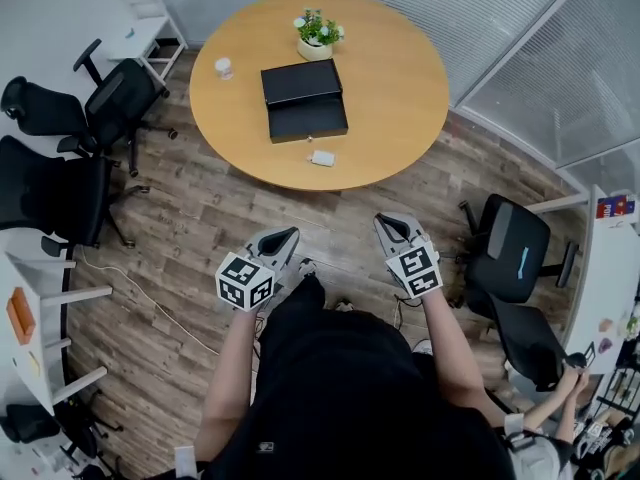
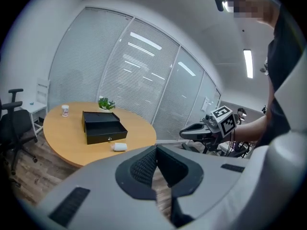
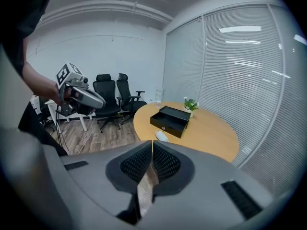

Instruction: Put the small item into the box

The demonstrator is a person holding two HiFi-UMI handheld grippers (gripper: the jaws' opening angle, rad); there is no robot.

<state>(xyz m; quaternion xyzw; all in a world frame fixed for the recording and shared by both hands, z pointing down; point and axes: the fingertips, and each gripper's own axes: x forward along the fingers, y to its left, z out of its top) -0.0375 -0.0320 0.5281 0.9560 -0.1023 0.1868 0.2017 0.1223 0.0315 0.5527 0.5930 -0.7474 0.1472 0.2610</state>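
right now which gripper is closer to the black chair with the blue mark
Right. In the head view the right gripper is left of the chair, floor between them; the left gripper is farther left, beyond it.

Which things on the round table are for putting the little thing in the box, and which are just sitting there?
For the job:
- small white item, near the table's front edge
- black box

Just sitting there:
- potted plant
- little white jar
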